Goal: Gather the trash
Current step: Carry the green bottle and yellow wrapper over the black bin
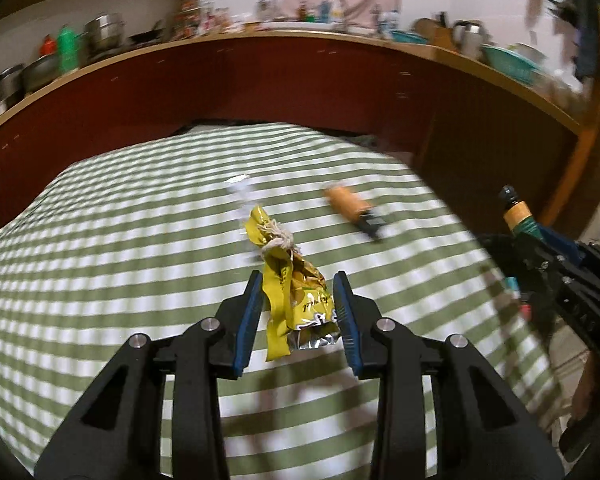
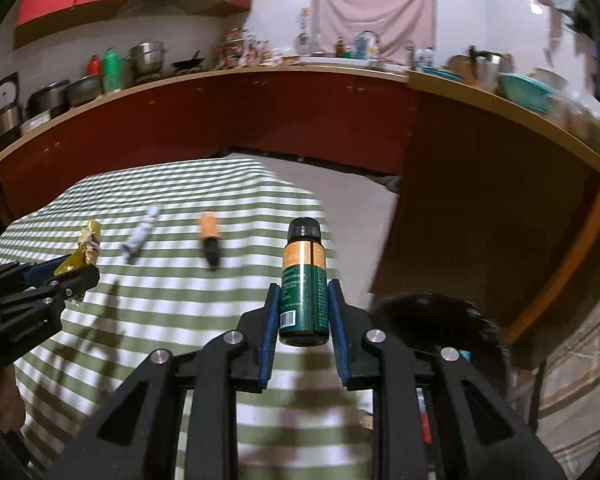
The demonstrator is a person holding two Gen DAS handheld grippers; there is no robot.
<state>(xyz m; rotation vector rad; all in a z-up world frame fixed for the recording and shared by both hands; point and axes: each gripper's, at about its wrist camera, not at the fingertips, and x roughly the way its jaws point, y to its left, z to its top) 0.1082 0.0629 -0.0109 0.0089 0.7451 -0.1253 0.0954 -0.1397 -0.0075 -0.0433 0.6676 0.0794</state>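
Observation:
My left gripper (image 1: pixel 298 280) is shut on a crumpled yellow wrapper (image 1: pixel 296 292) tied with white string, held above the green-and-white striped tablecloth (image 1: pixel 100 240). My right gripper (image 2: pixel 303 288) is shut on a small green bottle (image 2: pixel 303 288) with an orange band and black cap, held upright over the table's right side. The bottle also shows at the right in the left wrist view (image 1: pixel 518 216). A second small orange bottle (image 2: pixel 209 236) lies on the cloth, and a crumpled silvery wrapper (image 2: pixel 142 236) lies left of it.
A dark round bin (image 2: pixel 440 320) stands at the table's right edge, just right of my right gripper. Red-brown cabinets with a counter (image 2: pixel 300 68) full of pots, bottles and bowls curve behind the table.

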